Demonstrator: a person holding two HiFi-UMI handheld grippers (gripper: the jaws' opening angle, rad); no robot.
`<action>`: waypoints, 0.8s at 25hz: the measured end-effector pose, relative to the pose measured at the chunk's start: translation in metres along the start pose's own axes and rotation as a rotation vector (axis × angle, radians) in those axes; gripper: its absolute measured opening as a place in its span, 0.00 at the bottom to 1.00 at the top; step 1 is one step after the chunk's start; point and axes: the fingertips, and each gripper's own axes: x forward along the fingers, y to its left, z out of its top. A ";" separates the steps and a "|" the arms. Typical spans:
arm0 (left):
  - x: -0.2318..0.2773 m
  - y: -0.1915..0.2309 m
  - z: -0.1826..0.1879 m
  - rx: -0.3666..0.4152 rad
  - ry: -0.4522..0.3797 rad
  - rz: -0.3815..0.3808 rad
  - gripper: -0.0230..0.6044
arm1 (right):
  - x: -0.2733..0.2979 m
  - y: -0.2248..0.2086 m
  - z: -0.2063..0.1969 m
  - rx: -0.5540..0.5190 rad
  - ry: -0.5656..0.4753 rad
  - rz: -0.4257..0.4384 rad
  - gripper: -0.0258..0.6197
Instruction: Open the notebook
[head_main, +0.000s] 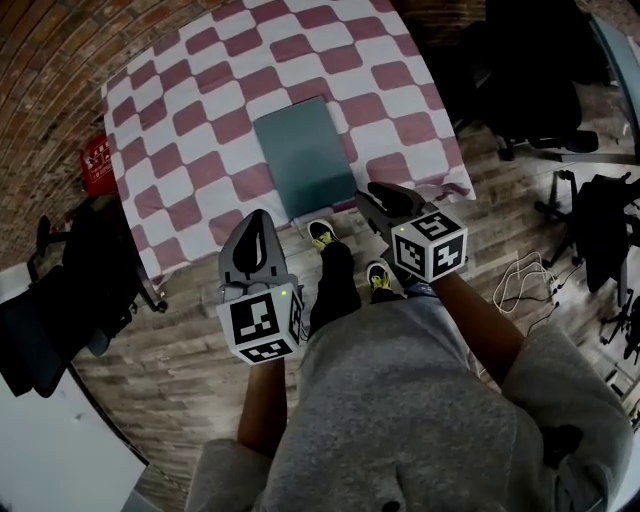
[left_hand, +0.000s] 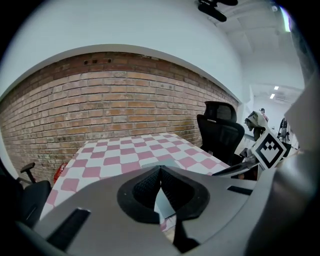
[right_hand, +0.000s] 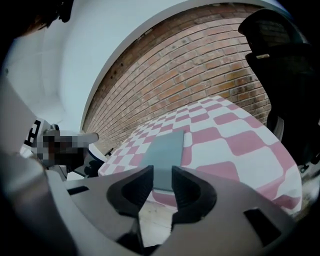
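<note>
The notebook (head_main: 303, 155) lies closed on the table (head_main: 180, 120), both grippers short of it: left gripper (head_main: 258, 220) pinched shut and empty, right gripper (head_main: 377, 192) parted and empty.

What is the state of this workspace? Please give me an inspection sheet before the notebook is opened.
surface: table, covered in pink-and-white checks.
job's things: notebook, closed, lying flat near the table edge closest to the person.
clutter: nothing seen on the table besides the notebook.
grippers: left hand-held gripper shut and empty; right hand-held gripper open and empty; both short of the notebook.
cables: white cable loose on the floor at the right.
surroundings: brick wall behind the table; black chairs on both sides.
</note>
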 end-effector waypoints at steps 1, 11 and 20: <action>0.002 0.000 -0.001 0.003 0.006 -0.004 0.05 | 0.004 -0.004 -0.005 0.008 0.007 -0.013 0.20; 0.025 0.009 -0.004 0.017 0.041 -0.034 0.05 | 0.035 -0.020 -0.039 -0.048 0.102 -0.051 0.24; 0.037 0.017 0.003 0.021 0.046 -0.042 0.05 | 0.044 -0.021 -0.042 0.110 0.111 -0.030 0.23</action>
